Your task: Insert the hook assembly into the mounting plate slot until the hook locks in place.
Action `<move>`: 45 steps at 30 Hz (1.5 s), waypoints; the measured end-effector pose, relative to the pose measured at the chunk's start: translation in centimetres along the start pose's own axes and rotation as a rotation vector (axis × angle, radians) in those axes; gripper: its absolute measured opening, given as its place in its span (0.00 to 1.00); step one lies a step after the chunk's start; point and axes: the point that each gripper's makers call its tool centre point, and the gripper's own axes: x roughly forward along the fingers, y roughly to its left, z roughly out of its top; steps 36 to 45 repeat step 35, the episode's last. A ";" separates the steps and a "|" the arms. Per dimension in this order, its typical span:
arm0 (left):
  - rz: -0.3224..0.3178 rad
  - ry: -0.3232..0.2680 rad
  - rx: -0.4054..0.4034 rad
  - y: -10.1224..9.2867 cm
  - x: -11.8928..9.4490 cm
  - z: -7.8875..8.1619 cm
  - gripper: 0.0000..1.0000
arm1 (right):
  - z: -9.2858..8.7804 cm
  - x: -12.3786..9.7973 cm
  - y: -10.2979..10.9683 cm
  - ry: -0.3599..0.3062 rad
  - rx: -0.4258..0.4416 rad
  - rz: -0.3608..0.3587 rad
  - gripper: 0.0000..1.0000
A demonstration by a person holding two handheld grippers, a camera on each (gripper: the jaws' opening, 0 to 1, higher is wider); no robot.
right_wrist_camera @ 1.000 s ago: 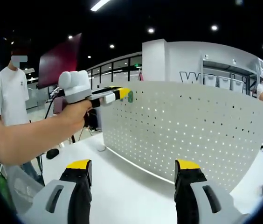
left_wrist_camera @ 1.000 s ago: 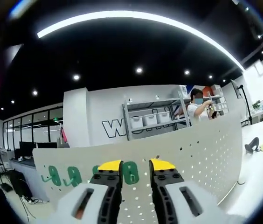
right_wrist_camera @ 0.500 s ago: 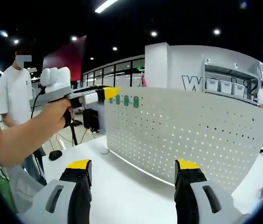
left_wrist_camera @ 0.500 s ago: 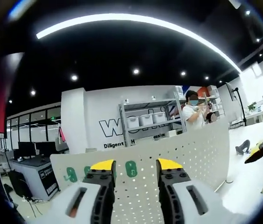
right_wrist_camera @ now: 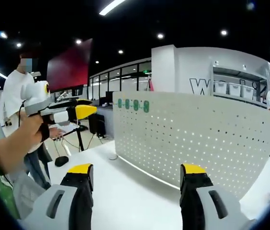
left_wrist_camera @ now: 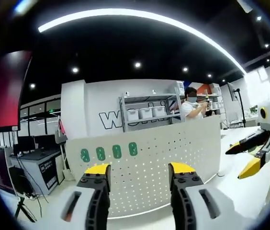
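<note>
A white perforated mounting plate [left_wrist_camera: 173, 158] [right_wrist_camera: 197, 143] stands upright on the white table [right_wrist_camera: 135, 191]. Several green hooks [left_wrist_camera: 117, 152] [right_wrist_camera: 136, 105] sit in a row along its top edge near one end. My left gripper [left_wrist_camera: 139, 168] faces the plate from a distance, jaws open with nothing between them. In the right gripper view the left gripper [right_wrist_camera: 84, 110] is held in a hand, off the plate's left end. My right gripper [right_wrist_camera: 137, 168] hovers low over the table, open and empty. In the left gripper view the right gripper [left_wrist_camera: 252, 155] enters from the right.
A person in a white shirt [right_wrist_camera: 17, 86] stands at the left behind the table. Another person [left_wrist_camera: 190, 108] is by grey shelving [left_wrist_camera: 147, 115] with white bins behind the plate. A dark object [right_wrist_camera: 61, 161] and a small round disc [right_wrist_camera: 112, 156] lie near the plate's left end.
My left gripper opened at the plate's top edge and drew back, leaving a green hook in the row. The right gripper stayed open and almost still.
</note>
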 end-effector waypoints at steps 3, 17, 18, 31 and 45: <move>-0.003 0.021 -0.005 -0.1 -1.6 -0.5 0.54 | 0.2 0.0 0.2 -0.005 0.000 0.004 0.77; -0.072 0.141 -0.130 -1.8 -6.2 -3.3 0.90 | 1.4 0.2 1.1 -0.055 -0.009 0.021 0.90; -0.072 0.145 -0.128 -1.8 -6.2 -3.4 0.93 | 1.7 0.2 1.2 -0.066 -0.009 0.023 0.92; -0.118 0.177 -0.154 -3.1 -6.9 -4.1 1.00 | 3.1 -0.3 1.0 -0.123 0.026 -0.003 1.00; -0.112 0.172 -0.153 -2.9 -7.3 -3.8 1.00 | 3.1 -0.2 1.7 -0.116 0.016 0.007 1.00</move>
